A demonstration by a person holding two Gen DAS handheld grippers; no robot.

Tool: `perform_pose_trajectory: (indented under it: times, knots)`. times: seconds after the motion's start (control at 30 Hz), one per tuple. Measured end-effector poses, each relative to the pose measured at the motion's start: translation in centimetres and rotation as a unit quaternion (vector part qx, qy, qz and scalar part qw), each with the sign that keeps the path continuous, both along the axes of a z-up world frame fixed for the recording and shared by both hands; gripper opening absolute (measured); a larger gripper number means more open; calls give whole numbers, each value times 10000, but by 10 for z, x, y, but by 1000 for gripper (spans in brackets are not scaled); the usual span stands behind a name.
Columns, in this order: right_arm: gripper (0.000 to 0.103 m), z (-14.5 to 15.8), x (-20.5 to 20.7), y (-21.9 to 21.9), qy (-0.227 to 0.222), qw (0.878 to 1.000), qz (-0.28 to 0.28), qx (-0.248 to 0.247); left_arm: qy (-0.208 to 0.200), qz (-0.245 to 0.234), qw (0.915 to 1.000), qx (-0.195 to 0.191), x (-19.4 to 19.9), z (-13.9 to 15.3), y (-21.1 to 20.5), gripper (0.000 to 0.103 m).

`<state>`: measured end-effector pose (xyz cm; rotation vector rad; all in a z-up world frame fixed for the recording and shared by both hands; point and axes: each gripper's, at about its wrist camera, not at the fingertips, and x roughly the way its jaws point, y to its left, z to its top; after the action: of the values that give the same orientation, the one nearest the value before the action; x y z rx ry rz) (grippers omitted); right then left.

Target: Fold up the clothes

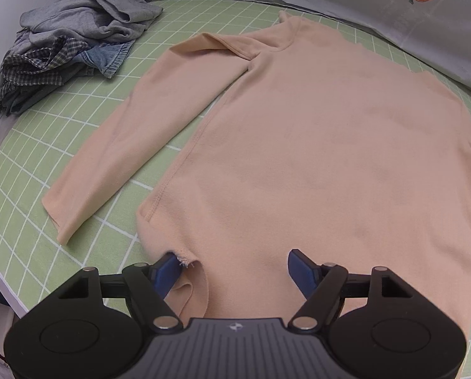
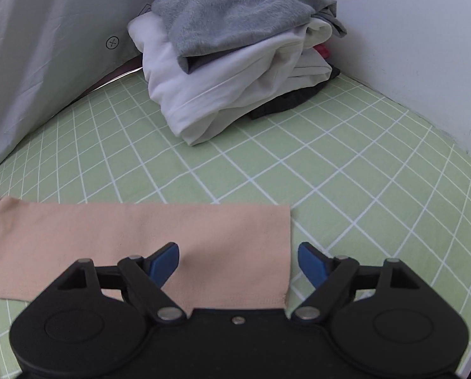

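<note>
A peach long-sleeved shirt [image 1: 324,145] lies flat on the green checked sheet [image 1: 77,132], its left sleeve [image 1: 131,145] stretched out beside the body. My left gripper [image 1: 234,263] is open over the shirt's bottom hem, near its left corner; the left blue finger [image 1: 167,268] touches the hem edge. In the right wrist view the shirt's other sleeve [image 2: 134,237] lies flat across the sheet, its cuff to the right. My right gripper [image 2: 238,260] is open just above the cuff end, one finger [image 2: 164,262] over the cloth, the other [image 2: 311,263] past the cuff edge.
A heap of unfolded grey, plaid and denim clothes [image 1: 71,41] lies at the far left. A stack of folded white and grey clothes [image 2: 235,53] stands in the far corner by the white wall [image 2: 425,47]. A grey printed cloth [image 1: 361,3] lines the back.
</note>
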<state>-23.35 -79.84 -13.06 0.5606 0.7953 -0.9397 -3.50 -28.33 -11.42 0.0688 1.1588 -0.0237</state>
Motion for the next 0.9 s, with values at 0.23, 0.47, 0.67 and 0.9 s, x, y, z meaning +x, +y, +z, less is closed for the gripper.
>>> perform_pose_trajectory:
  times: [0.23,0.47,0.67,0.9]
  knots:
    - [14,-1,-15,15,-24,9995,298,-71,28,-169,9999,-7,-1,-1,-10,75]
    - [11,2,-50,53,-138,9996,119,219,38,-315,9994,-113,-14,0,0,75]
    - [11,8,-56,109,16,9995,161,282,62,-410,9990,-161,-18,2,26,75]
    - [11,16,-43,156,110,9989,-225,399,45,-206,9993,-318,-11,3,82,75]
